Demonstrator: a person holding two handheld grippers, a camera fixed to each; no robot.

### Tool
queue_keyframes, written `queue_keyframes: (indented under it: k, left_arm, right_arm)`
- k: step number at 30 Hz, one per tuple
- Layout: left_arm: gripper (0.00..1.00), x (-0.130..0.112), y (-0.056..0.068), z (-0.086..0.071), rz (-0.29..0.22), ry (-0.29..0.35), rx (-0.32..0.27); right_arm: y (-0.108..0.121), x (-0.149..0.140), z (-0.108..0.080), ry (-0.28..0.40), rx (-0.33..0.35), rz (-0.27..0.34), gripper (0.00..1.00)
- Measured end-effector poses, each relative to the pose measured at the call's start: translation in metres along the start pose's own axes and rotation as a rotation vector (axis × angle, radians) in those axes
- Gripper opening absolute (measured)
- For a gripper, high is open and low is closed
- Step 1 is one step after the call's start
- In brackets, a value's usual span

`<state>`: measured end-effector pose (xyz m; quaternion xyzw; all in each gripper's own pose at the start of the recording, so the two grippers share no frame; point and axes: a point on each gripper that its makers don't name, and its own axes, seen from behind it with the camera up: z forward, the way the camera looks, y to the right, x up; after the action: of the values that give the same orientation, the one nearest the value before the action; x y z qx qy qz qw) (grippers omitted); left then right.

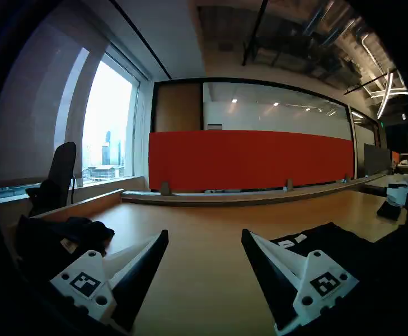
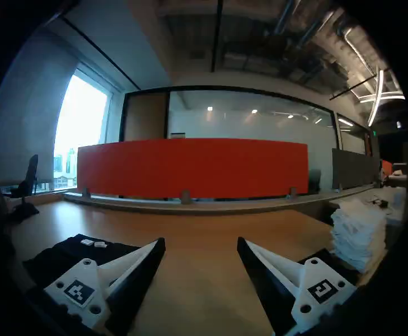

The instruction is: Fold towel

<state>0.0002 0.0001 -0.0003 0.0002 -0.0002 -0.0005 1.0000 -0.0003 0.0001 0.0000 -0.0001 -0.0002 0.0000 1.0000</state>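
A black towel [image 1: 338, 241] with small white labels lies flat on the wooden table [image 1: 215, 224], to the right of my left gripper [image 1: 205, 239]. That gripper is open above the bare wood, nothing between its fingers. The same black towel [image 2: 86, 252] lies at the lower left in the right gripper view, partly behind the left finger [image 2: 108, 277]. My right gripper [image 2: 201, 246] is open too, over bare table [image 2: 204, 235], holding nothing.
A crumpled pile of black cloth [image 1: 64, 235] sits at the table's left end, with an office chair [image 1: 55, 182] behind it by the window. A stack of folded white towels [image 2: 360, 232] stands at the right. A red divider panel [image 2: 192, 168] runs along the table's far edge.
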Motion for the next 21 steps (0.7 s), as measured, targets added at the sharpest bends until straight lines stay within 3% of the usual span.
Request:
queue_keyframes:
  k: [5,9,21]
  left_arm:
    - [0.97,0.002,0.004,-0.001,-0.015,-0.008,-0.009]
    - [0.97,0.024,0.009,-0.003,-0.037,0.016,-0.026]
    - [0.97,0.107,0.004,-0.013,0.008,0.002,-0.008]
  right_arm:
    - [0.000,-0.003,0.000,-0.014,0.000,-0.001,1.00]
    - [-0.002,0.009,-0.001,-0.021,0.000,0.008,0.99]
    - [-0.002,0.100,-0.010,-0.001,-0.009,0.014,1.00]
